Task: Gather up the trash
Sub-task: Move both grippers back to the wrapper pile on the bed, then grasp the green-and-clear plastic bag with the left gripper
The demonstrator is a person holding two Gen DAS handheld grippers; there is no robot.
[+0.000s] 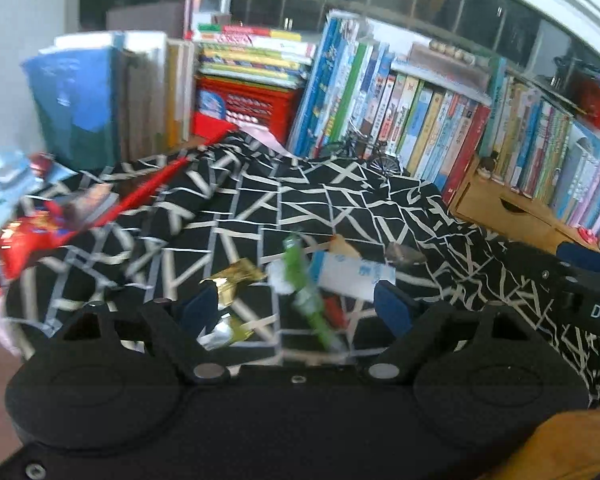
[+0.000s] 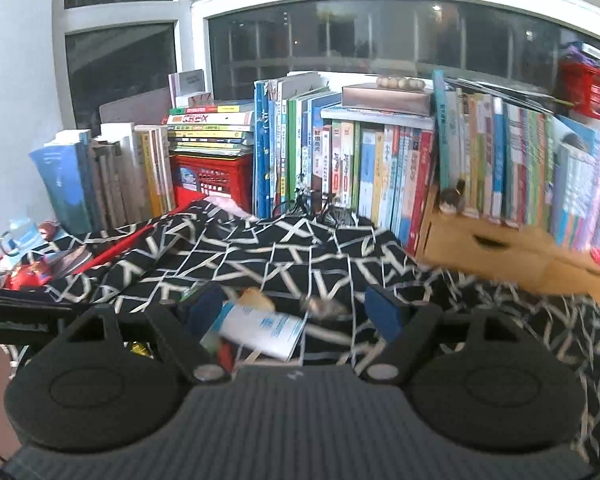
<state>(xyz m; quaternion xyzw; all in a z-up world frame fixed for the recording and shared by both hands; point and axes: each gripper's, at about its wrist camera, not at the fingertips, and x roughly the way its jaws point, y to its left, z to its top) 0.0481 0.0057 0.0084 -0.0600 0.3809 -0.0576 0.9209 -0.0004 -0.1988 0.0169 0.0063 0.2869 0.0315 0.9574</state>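
The left gripper (image 1: pixel 296 300) hangs above a table covered by a black cloth (image 1: pixel 228 208) with white lines, its blue-padded fingers (image 1: pixel 198 306) spread wide with nothing pinched between them. On the cloth beyond the fingers lies a small cluster of trash: a gold foil wrapper (image 1: pixel 234 280) on the left, a green wrapper (image 1: pixel 304 288) in the middle and a white and blue packet (image 1: pixel 350 274) just right of it. A grey crumpled scrap (image 1: pixel 406 254) sits a little farther right.

The right gripper (image 2: pixel 290 308) also has its fingers (image 2: pixel 382 310) spread and empty, above the same packet (image 2: pixel 260 330) and scrap (image 2: pixel 324 306). Its body shows at the right edge of the left view.

At the far side stand a row of books (image 2: pixel 380 168) and a red crate (image 2: pixel 216 180). Red packaging (image 1: pixel 24 244) lies at the near left, blurred.
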